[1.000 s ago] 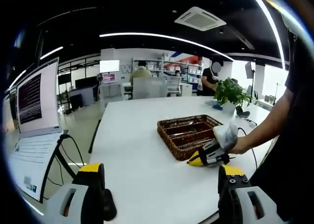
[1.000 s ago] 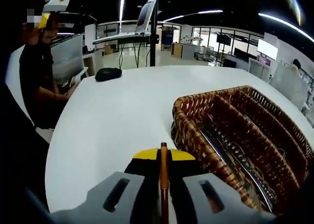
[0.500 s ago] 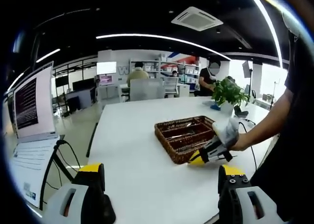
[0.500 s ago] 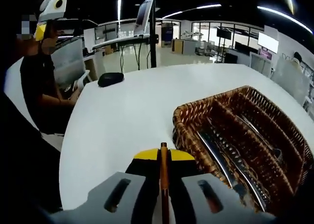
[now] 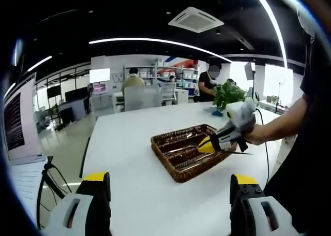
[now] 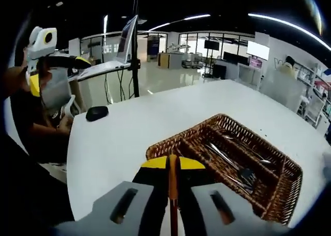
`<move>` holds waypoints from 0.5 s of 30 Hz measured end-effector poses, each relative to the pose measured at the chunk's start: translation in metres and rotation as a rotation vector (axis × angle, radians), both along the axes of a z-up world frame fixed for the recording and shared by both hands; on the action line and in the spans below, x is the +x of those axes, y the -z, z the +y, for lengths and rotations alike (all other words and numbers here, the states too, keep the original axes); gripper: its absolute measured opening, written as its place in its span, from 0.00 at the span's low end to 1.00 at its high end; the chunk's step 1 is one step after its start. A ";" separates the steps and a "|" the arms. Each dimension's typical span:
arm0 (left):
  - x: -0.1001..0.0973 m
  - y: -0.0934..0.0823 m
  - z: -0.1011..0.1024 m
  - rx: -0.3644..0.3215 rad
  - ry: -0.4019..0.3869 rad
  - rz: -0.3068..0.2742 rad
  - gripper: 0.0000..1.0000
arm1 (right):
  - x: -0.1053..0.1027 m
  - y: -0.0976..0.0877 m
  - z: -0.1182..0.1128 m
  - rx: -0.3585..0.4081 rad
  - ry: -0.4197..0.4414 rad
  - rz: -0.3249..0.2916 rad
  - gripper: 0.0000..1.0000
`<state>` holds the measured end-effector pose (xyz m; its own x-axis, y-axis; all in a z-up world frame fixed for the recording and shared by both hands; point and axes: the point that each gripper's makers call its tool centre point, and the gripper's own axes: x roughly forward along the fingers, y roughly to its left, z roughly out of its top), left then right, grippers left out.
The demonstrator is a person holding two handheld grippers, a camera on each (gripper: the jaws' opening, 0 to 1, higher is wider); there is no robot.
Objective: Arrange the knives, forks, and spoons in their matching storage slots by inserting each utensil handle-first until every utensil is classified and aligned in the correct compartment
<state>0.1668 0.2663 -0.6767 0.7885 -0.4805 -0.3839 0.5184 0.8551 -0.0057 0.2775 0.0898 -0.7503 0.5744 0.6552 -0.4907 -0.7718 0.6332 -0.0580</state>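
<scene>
Right gripper (image 6: 172, 166) clamped on a thin brown utensil handle (image 6: 172, 194), above wicker tray (image 6: 269, 200), left gripper (image 5: 170, 187) jaws wide apart, holding nothing

— How is the room lit?
— Light is given by long ceiling strips (image 5: 160, 41); glare is thrown onto the white table (image 6: 155, 117).
— And sharpness?
— Straight lines are bent near the edges, and the far shelves (image 5: 155, 75) are rendered soft; the ceiling is left dark.
</scene>
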 end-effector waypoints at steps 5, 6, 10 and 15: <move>0.013 -0.004 -0.020 0.001 0.058 -0.007 1.00 | 0.010 -0.016 -0.028 0.023 0.083 -0.003 0.02; 0.016 -0.004 -0.026 0.003 0.074 -0.005 1.00 | 0.016 -0.020 -0.041 0.019 0.135 -0.016 0.02; 0.028 -0.006 -0.039 -0.009 0.117 -0.001 1.00 | 0.018 -0.024 -0.067 0.032 0.176 0.011 0.02; 0.034 -0.001 -0.060 0.066 0.200 0.008 1.00 | 0.023 -0.028 -0.106 0.042 0.268 0.019 0.02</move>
<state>0.2012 0.2063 -0.6761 0.6769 -0.6007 -0.4254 0.6779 0.7340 0.0422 0.3003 -0.0160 -0.7225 0.7210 0.5010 -0.4788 -0.5773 0.8164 -0.0150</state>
